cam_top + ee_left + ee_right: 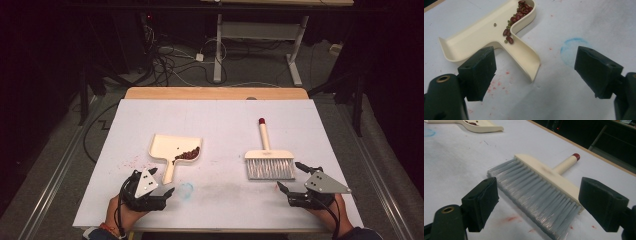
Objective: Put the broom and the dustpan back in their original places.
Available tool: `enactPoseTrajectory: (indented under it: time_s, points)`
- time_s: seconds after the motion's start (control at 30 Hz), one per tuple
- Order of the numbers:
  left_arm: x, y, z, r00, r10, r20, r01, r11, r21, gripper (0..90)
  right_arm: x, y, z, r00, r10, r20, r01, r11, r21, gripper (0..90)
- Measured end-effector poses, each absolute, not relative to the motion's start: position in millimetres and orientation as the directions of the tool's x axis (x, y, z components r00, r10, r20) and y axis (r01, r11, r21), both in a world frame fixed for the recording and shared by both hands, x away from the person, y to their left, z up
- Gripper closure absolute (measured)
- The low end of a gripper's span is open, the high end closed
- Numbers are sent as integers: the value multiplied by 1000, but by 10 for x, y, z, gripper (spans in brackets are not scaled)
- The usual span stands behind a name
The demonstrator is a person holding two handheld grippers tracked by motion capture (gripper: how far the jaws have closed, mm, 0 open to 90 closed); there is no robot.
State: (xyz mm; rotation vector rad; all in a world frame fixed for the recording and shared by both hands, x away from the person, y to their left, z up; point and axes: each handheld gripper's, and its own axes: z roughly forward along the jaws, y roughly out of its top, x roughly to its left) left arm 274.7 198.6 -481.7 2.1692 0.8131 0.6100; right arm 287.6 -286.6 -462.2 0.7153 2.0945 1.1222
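White-topped bench (pixel 220 107) with a wooden far edge (pixel 215 93), standing on a grey floor (pixel 60 150). Behind it, a white-framed desk (pixel 260 30) and tangled cables (pixel 170 60) lie in a dark, dimly lit room.

dustpan (pixel 484 32): smooth cream plastic | brush (pixel 541 192): grey synth bristles, matt

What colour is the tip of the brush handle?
Dark red, capping the cream handle of the brush; clearest in the right gripper view.
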Motion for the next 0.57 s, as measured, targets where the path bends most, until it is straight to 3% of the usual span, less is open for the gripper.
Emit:
enactPoseTrajectory:
  time_s: [0.57]
  points:
    - [2781, 1980, -4807, 681, 712, 170, 362, -529, 767, 174, 2879, -2893, -4591, -626, 724, -289, 151, 477, 866, 166]
